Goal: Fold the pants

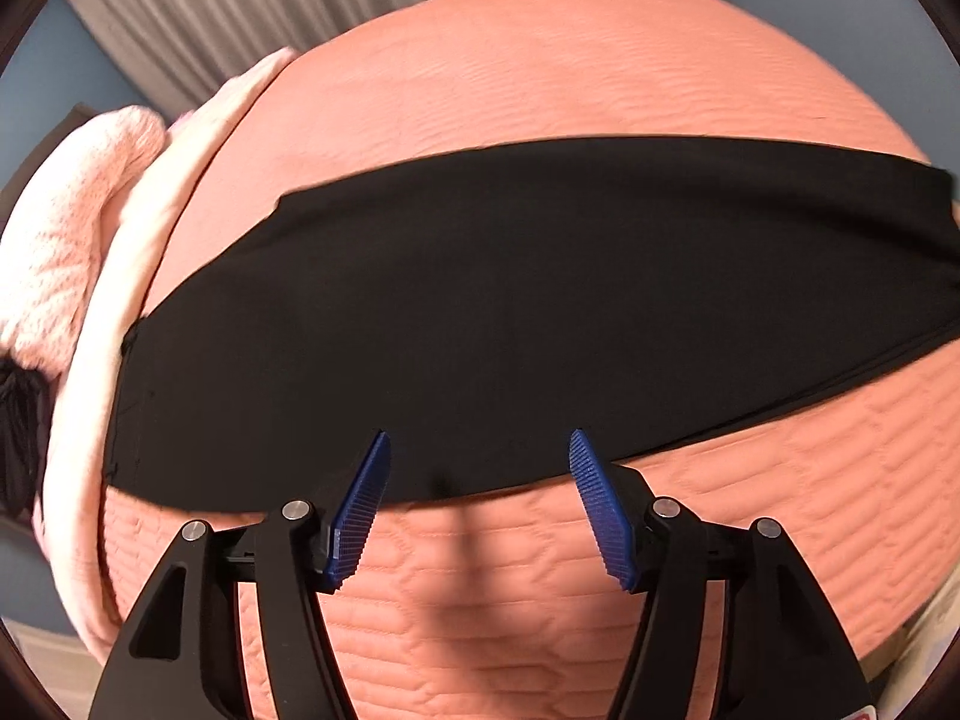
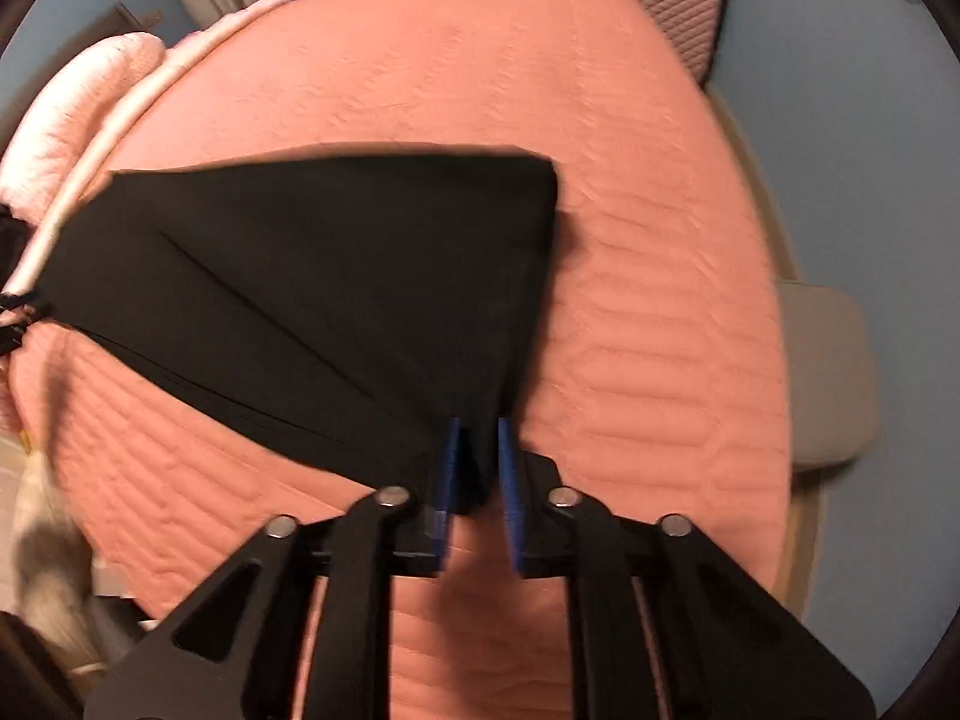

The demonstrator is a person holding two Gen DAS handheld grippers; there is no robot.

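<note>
The left gripper hovers wide open over the black pants' near edge on the quilted bedspread, while the right gripper pinches a lifted corner.

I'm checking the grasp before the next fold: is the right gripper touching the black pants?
Touching. The right wrist view shows the right gripper with a corner of the black pants pinched between its nearly closed blue fingers.

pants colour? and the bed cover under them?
Pants plain black; bed cover salmon pink with a quilted pattern. Left wrist view shows both best.
</note>
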